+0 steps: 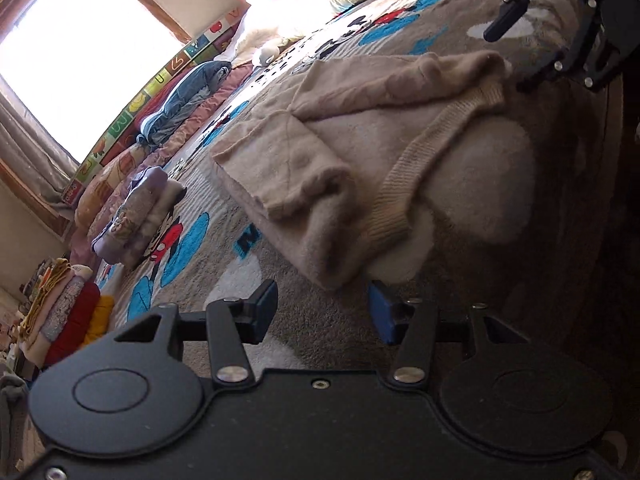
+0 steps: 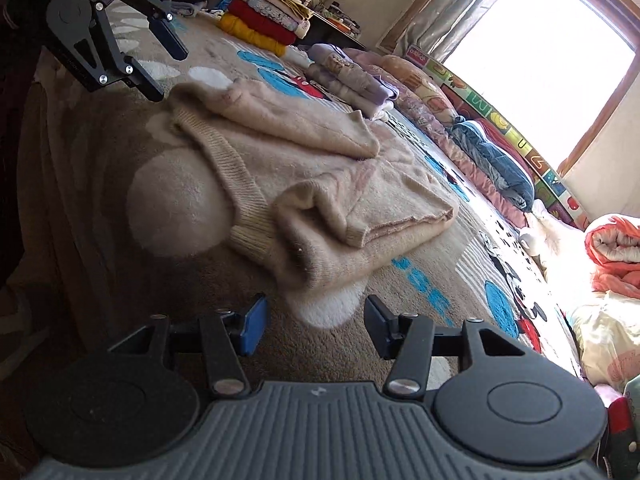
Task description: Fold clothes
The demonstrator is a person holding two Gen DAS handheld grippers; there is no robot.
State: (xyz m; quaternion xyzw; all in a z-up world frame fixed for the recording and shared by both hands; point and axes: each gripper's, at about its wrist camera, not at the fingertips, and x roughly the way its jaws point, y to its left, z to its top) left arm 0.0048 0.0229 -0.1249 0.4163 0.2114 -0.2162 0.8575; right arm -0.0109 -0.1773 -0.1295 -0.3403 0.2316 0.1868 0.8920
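Left wrist view: beige sweater (image 1: 340, 152) lies part-folded near my bed edge, sleeves tucked. Left gripper (image 1: 324, 312) and right gripper (image 2: 312, 322) hang released, empty. I'd pinch both hem corners evenly.

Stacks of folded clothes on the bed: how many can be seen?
2. A tall stack with red and yellow items lies at the bed's far corner; a smaller lilac stack lies beyond the beige sweater. Others may be hidden.

Beige sweater (image 1: 352, 128), cartoon-print blanket (image 1: 400, 20)
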